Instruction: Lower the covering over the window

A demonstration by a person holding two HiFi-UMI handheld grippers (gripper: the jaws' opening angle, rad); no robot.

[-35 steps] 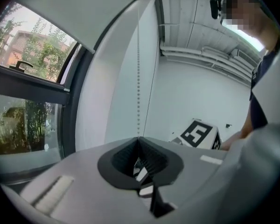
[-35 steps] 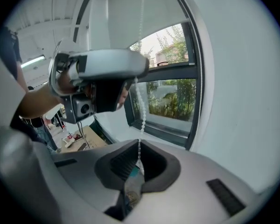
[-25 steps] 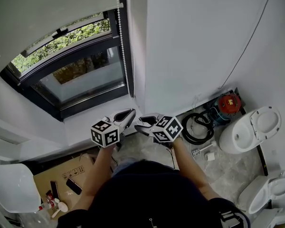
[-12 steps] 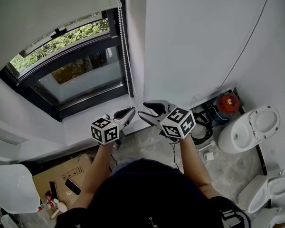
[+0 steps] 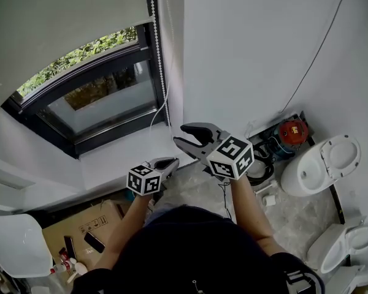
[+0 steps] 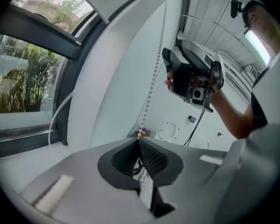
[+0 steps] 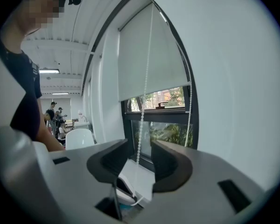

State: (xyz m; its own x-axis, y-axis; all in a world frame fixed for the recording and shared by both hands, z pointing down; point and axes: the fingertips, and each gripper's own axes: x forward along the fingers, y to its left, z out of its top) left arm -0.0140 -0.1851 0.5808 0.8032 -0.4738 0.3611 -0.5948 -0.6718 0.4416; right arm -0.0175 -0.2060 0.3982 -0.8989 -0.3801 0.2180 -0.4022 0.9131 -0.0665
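So that the white roller blind [image 5: 61, 17] comes down, left tongs [image 6: 139, 143] pinch its white bead chain [image 6: 150, 85]; right tongs [image 7: 140, 160] gape around it.

Your left claw [image 5: 170, 163] sits low, jaws together, below the bead chain [image 5: 159, 66] that hangs beside the window [image 5: 104, 100]. Your right claw [image 5: 181, 135] is higher, jaws apart. The blind [image 5: 55, 23] covers the window's upper part.

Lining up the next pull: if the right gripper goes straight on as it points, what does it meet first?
The bead chain, hanging in line with the gap between its open jaws, though depth is unclear; the window lies behind.
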